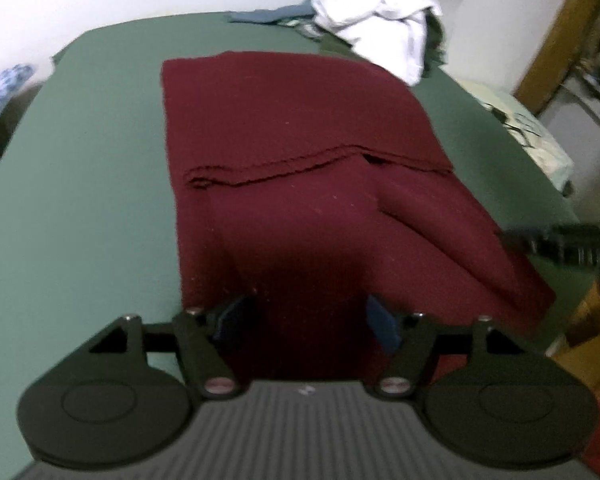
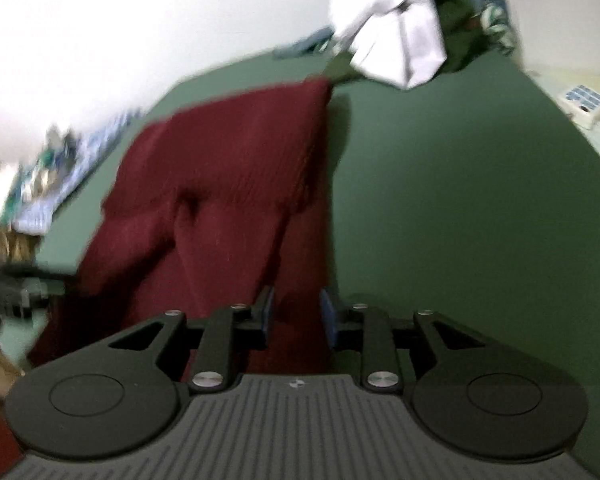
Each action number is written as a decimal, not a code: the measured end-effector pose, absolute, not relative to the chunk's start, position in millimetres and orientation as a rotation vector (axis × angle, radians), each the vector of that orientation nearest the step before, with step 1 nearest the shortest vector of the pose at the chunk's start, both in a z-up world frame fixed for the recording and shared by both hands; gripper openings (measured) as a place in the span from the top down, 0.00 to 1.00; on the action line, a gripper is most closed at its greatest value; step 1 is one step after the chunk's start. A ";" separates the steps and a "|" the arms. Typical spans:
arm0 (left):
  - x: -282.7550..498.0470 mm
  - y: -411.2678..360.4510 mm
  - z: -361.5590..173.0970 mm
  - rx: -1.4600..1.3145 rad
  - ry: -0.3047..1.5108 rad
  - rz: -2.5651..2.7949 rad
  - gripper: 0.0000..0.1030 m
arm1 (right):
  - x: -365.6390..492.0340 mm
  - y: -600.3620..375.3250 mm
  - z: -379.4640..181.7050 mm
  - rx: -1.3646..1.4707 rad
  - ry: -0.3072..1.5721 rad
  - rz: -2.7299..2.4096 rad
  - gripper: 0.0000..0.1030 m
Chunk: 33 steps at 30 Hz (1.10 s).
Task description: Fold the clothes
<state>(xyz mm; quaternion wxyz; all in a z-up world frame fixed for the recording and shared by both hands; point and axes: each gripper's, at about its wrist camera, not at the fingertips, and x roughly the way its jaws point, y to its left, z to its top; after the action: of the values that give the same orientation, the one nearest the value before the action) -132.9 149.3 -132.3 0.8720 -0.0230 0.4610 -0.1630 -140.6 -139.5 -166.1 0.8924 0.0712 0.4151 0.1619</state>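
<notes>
The maroon garment lies partly folded on the green table, near edge draped toward the cameras. The left gripper stands wide, blue pads clear on either side of the cloth's near edge, nothing pinched. The right gripper is narrower, jaws parted over the garment's right edge; pads apparently not pressing, though blur makes it hard to judge. At the far end sits a pile of clothes topped with white.
</notes>
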 end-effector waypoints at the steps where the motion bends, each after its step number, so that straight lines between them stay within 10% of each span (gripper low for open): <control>1: -133.3 145.7 -132.7 -0.046 0.965 -0.314 0.32 | -142.4 -138.3 -168.4 0.115 0.863 0.343 0.73; 33: -126.3 97.0 -138.3 0.124 1.022 0.026 0.19 | -132.5 -125.7 -172.7 -0.006 0.788 0.584 0.73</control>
<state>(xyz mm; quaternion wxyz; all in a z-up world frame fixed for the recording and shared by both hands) -126.3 97.0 -138.3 0.8703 0.0594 0.4887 0.0125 -132.5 -125.7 -172.7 0.8821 -0.0028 0.3785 0.2803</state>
